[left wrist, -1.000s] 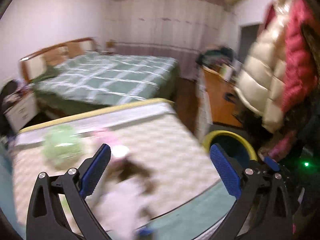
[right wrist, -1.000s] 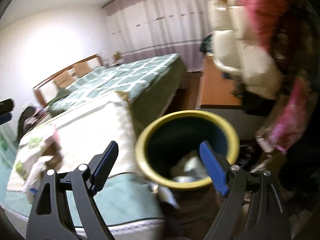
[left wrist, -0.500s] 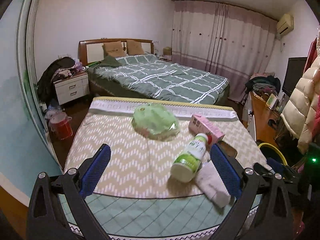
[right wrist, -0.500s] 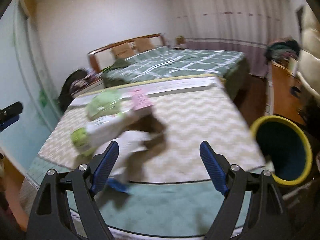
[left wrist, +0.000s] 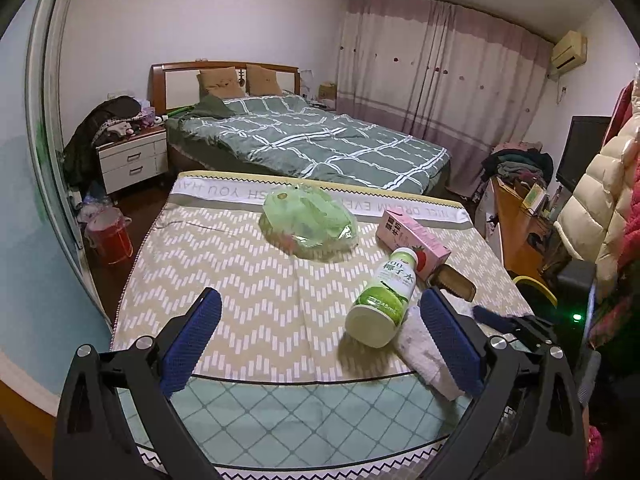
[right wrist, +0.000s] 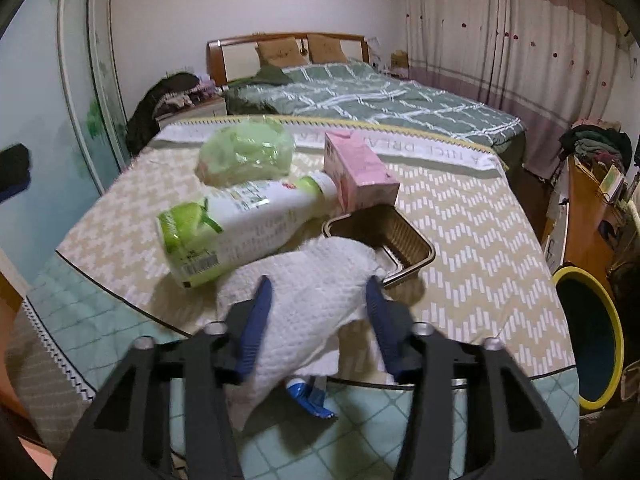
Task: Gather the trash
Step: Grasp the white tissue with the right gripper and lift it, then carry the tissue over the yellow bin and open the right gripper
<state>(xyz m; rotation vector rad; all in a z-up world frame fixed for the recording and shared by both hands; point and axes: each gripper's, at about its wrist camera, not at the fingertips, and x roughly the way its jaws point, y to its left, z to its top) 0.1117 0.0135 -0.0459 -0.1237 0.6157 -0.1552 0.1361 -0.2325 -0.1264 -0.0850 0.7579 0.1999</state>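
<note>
Right claw (right wrist: pixel 318 312) has just been closing and now pinches the tissue (right wrist: pixel 304 280) at lower centre; bottle (right wrist: pixel 240 224) crowds its left, brown tray (right wrist: pixel 400 236) behind, bin (right wrist: pixel 592 336) at far right. Left claw (left wrist: pixel 316 340) spread, nothing between.

Behind the table: 1 bed (left wrist: pixel 320 140) with green checked duvet, 2 brown pillows (left wrist: pixel 240 82), white nightstand (left wrist: pixel 132 160), pink curtains (left wrist: pixel 440 80), puffy coats (left wrist: pixel 592 208) hanging right.

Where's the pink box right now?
In the right wrist view the pink box lies on the zigzag cloth, right of the green bag, with the bottle neck against it.
</note>
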